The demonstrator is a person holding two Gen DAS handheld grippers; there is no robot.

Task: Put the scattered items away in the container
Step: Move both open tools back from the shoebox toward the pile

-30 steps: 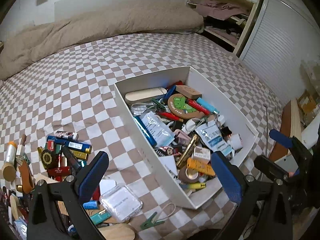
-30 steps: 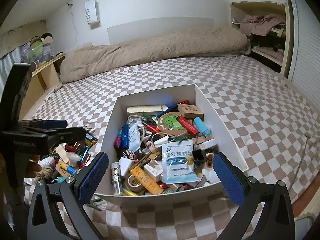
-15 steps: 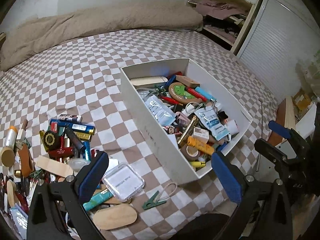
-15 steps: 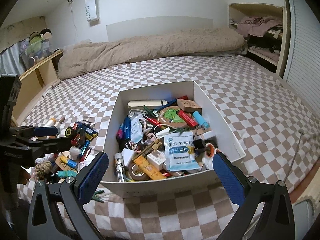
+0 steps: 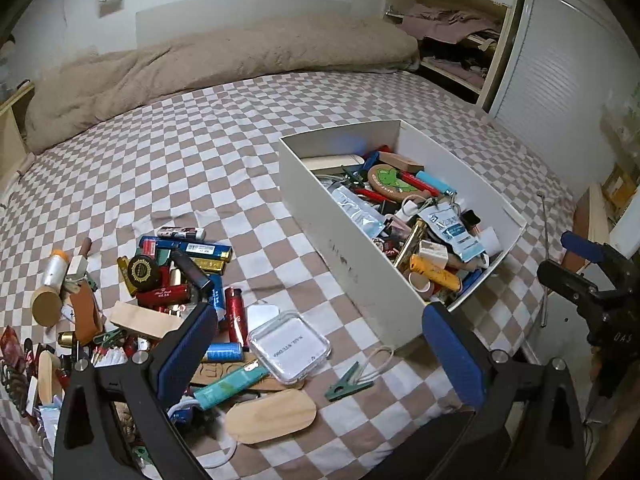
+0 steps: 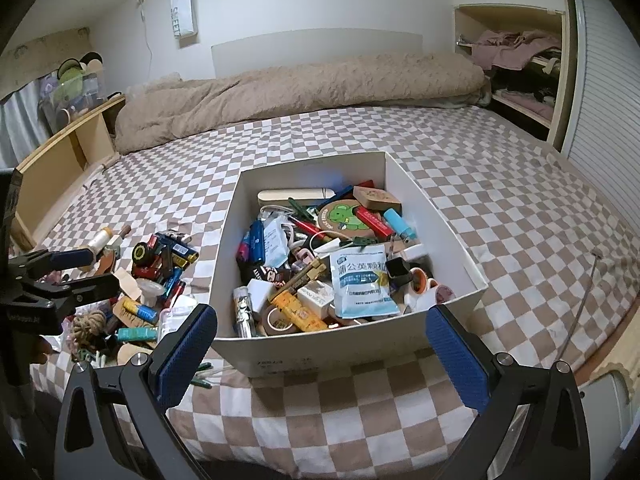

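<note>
A white cardboard box (image 5: 352,264) (image 6: 348,354) full of small items stands on the checkered bed. Left of it lies a scattered pile (image 5: 168,272) (image 6: 160,268): lighters, a clear plastic case (image 5: 289,346), a green clothespin (image 5: 347,381), a wooden oval piece (image 5: 270,416), a teal tube (image 5: 230,386). My left gripper (image 5: 320,356) is open and empty, hovering over the pile's near edge. Open and empty too, my right gripper (image 6: 320,352) hangs before the box's near wall. Each gripper shows in the other's view, the left gripper (image 6: 68,270) and the right gripper (image 5: 580,264).
A beige duvet (image 5: 224,60) (image 6: 304,88) lies rolled along the far end of the bed. Open shelves with clothes (image 6: 516,64) and a slatted door (image 5: 560,68) are at the right. A wooden shelf (image 6: 60,160) runs along the left side. A thin metal rod (image 5: 543,256) lies near the bed's right edge.
The left gripper has drawn back and swung left, so the scattered pile now fills more of its view. The right gripper has pulled back a little from the box. Both stay open.
</note>
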